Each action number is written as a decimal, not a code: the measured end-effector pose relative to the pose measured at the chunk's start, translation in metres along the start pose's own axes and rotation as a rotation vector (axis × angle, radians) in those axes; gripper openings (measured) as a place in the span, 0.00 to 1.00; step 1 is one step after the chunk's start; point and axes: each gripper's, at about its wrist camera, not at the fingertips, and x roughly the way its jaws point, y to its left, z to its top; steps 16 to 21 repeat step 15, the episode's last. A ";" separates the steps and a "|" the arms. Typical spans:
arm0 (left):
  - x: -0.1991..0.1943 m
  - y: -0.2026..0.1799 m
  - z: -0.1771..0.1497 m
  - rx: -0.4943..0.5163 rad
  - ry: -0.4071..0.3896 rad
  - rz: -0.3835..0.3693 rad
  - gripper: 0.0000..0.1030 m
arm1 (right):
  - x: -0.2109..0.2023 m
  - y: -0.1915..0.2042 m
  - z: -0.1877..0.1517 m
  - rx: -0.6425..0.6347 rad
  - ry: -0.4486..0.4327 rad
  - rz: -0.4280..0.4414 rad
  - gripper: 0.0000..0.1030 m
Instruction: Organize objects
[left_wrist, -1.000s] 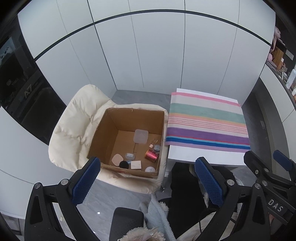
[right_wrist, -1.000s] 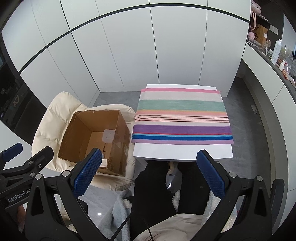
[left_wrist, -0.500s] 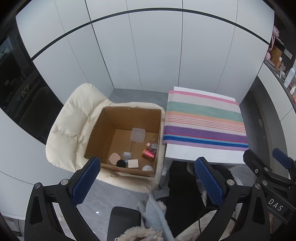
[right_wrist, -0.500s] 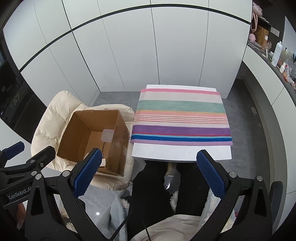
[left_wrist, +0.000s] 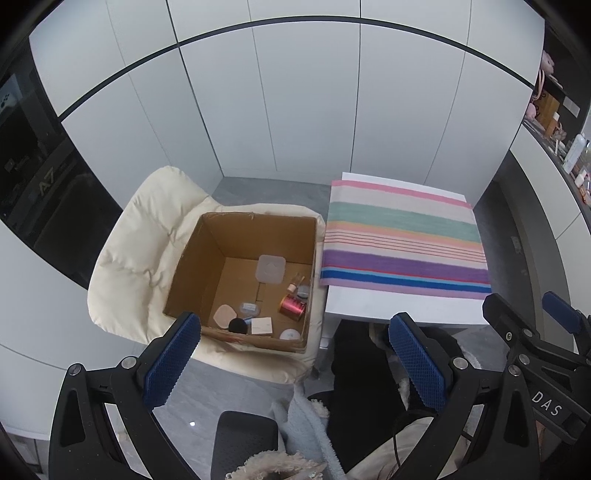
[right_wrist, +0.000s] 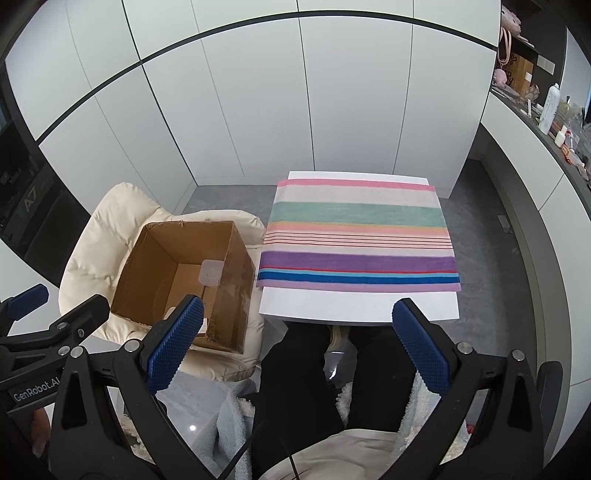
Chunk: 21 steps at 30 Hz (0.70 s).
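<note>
An open cardboard box stands on a cream padded chair. It also shows in the right wrist view. Inside lie several small cosmetics: a red shiny jar, a clear square lid, a beige puff, a black brush head and a white card box. My left gripper is open and empty, held high above the box's near edge. My right gripper is open and empty, above the person's legs before the table.
A small white table with a striped cloth stands right of the chair. The person's black-trousered legs are under its near edge. White cabinet doors close off the back. A cluttered counter runs along the right.
Both grippers drifted slightly; in the left wrist view the box and table slid a little left and the view pulled back. Both stay open and empty.
</note>
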 end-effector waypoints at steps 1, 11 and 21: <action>0.000 0.000 0.000 0.000 0.001 0.000 1.00 | 0.000 0.000 0.000 -0.001 -0.001 0.001 1.00; 0.003 0.002 0.001 -0.011 0.008 -0.020 1.00 | 0.003 0.001 0.001 0.002 0.008 0.009 1.00; 0.003 0.002 0.001 -0.009 0.010 -0.016 0.99 | 0.004 0.002 0.001 -0.001 0.011 0.011 1.00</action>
